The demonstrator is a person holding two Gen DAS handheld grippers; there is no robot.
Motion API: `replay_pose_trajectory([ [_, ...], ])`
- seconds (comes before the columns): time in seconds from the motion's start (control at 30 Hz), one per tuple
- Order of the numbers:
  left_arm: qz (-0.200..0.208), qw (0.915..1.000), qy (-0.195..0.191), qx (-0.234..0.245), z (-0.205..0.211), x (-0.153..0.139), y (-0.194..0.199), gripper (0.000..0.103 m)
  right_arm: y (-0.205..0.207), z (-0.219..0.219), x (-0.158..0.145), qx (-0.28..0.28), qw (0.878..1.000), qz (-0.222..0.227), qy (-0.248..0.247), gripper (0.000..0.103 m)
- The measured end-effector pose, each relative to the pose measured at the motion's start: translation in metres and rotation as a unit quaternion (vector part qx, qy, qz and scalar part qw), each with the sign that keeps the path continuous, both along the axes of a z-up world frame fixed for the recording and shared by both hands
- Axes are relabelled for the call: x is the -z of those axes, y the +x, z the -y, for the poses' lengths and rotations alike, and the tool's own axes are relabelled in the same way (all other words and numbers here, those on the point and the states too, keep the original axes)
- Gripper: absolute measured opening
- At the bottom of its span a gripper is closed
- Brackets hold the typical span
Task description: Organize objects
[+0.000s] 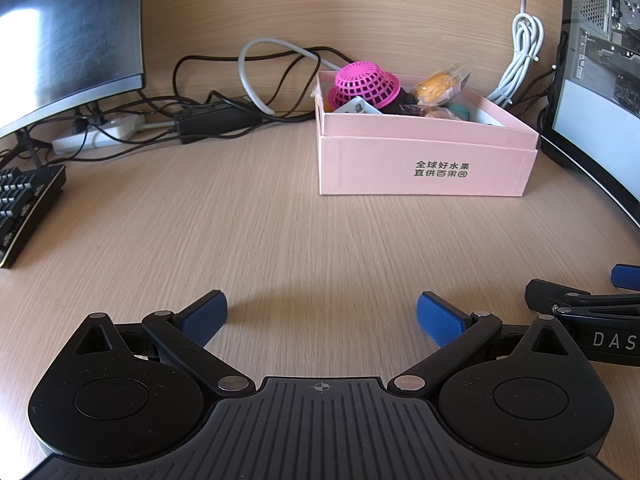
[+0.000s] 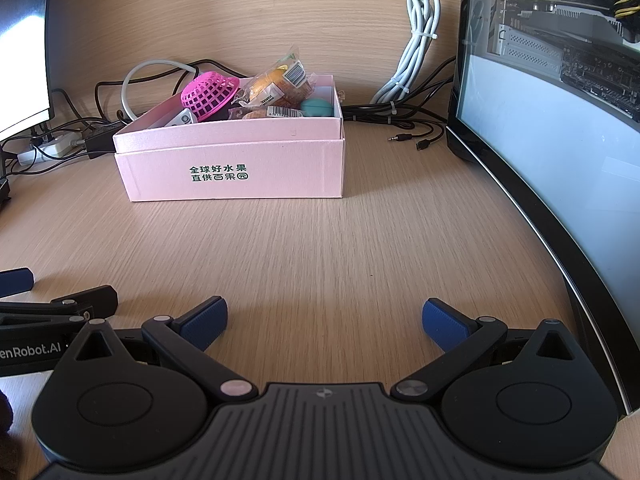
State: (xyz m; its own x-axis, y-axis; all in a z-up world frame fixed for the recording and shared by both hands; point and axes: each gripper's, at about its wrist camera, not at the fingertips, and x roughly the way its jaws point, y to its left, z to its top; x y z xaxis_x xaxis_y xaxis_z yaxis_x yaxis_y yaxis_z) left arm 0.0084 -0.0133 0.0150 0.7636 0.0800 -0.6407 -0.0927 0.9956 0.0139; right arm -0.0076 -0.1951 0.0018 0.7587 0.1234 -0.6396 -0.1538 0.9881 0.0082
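Both grippers sit low over the wooden desk (image 2: 320, 240), side by side. The left gripper (image 1: 322, 320) has its blue-padded fingers spread wide, nothing between them but bare desktop. Same story on the right gripper (image 2: 325, 322): fingers wide apart, empty.

Ahead of both stands the pink box (image 2: 240, 164), open at the top, with printed characters on its front wall. It is well filled: a pink mesh basket (image 2: 209, 95) lies tipped on its side at the left, wrapped snack packets (image 2: 280, 80) are heaped in the middle, and a teal round thing (image 2: 317, 107) sits by the right wall.

The stretch of desk between the grippers and the box lies open. Around the box it gets crowded: black cables (image 1: 208, 76) and a power strip (image 1: 100, 132) behind to the left, a keyboard (image 1: 24, 208) at the far left edge, a bundle of white cable (image 2: 416, 48) hanging down the back panel, and a computer case (image 2: 552, 120) close on the right.
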Motion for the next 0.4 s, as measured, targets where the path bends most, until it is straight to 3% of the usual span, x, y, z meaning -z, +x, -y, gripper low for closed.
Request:
replay_pose_trajectory([
  [0.4,0.0,1.0,-0.001,0.003,0.0003,0.0,0.0007,0.103,0.0,0.0,0.0,0.0,1.0,0.0,0.0,0.103],
])
